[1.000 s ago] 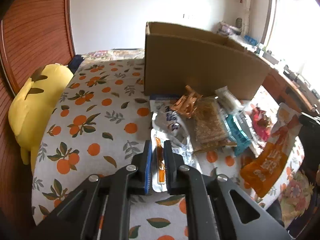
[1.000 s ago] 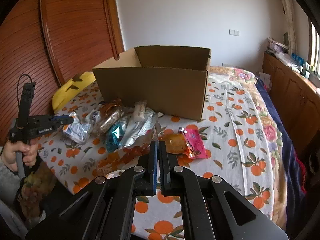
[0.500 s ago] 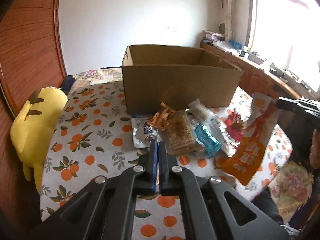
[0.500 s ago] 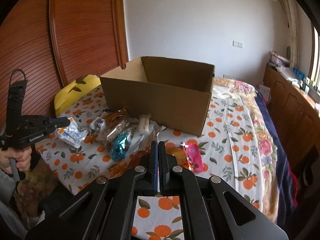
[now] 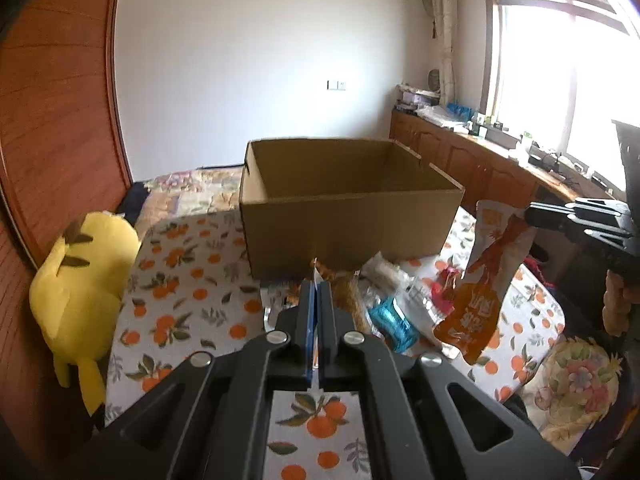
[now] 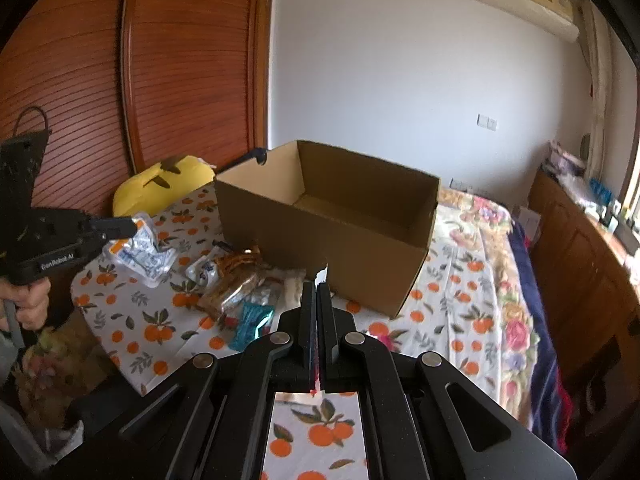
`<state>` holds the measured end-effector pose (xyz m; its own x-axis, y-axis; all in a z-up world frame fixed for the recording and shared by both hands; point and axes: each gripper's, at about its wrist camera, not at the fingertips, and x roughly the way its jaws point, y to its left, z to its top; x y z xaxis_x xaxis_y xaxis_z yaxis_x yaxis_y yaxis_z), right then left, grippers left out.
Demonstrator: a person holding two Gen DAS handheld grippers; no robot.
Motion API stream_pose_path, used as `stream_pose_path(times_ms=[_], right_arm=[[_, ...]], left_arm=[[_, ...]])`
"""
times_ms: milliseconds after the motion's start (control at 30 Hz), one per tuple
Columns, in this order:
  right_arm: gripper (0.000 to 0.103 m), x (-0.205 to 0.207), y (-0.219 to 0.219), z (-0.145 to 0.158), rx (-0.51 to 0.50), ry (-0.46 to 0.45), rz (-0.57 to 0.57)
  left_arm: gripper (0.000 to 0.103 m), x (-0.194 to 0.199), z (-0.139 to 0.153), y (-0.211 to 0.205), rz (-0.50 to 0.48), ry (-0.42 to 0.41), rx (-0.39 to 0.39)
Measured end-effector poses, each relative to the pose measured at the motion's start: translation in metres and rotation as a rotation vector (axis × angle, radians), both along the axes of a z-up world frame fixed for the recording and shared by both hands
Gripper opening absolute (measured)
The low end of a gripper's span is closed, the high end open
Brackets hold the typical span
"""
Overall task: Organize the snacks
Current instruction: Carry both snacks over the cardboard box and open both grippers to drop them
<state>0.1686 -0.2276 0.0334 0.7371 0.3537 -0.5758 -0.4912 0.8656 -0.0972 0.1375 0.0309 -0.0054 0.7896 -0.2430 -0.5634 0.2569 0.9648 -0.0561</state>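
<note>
An open cardboard box (image 5: 348, 216) (image 6: 332, 236) stands on the bed, and the part of its inside that shows is bare. A heap of snack packets (image 5: 384, 300) (image 6: 240, 280) lies in front of it. My left gripper (image 5: 318, 292) (image 6: 120, 226) is shut on a silver-white packet (image 6: 140, 248), which hangs above the sheet; in the left wrist view only its thin edge shows between the fingers. My right gripper (image 6: 319, 292) (image 5: 532, 216) is shut on the top of an orange packet (image 5: 480, 292), which dangles to the right of the box.
A yellow plush toy (image 5: 80, 280) (image 6: 160, 188) lies at the bed's left against the wooden headboard (image 6: 180, 60). A teal packet (image 5: 394, 322) lies nearest in the heap. Wooden cabinets (image 5: 480, 164) run under the window. A hand (image 6: 28, 304) grips the left handle.
Both grippers have risen and now look down into the box. The left jaws closed on the silver-white packet and lifted it off the sheet. The orange packet has gone up with the right gripper.
</note>
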Motion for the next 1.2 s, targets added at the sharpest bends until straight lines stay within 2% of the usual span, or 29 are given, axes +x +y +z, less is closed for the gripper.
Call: stream_pose_path(times_ms=[300, 467, 700, 900, 1033, 1200], right_arm=[[0.0, 0.013, 0.009, 0.035, -0.059, -0.076, 0.02], [0.0, 0.028, 0.014, 0.061, -0.092, -0.131, 0.03], [0.0, 0.059, 0.027, 0.096, -0.112, -0.218, 0.041], [0.0, 0.097, 0.043, 0.094, -0.133, -0.236, 0.048], [0.0, 0.124, 0.051, 0.078, -0.142, -0.245, 0.036], [0.0, 0.145, 0.057, 0.075, -0.114, -0.253, 0.029]], left_arm=[[0.0, 0.024, 0.036, -0.017, -0.035, -0.061, 0.003], [0.0, 0.052, 0.057, -0.024, -0.044, -0.097, 0.01], [0.0, 0.097, 0.071, -0.029, -0.046, -0.122, 0.011], [0.0, 0.144, 0.064, -0.032, -0.03, -0.115, 0.023], [0.0, 0.173, 0.047, -0.032, -0.018, -0.082, 0.024], [0.0, 0.195, 0.028, -0.036, -0.015, -0.046, 0.02]])
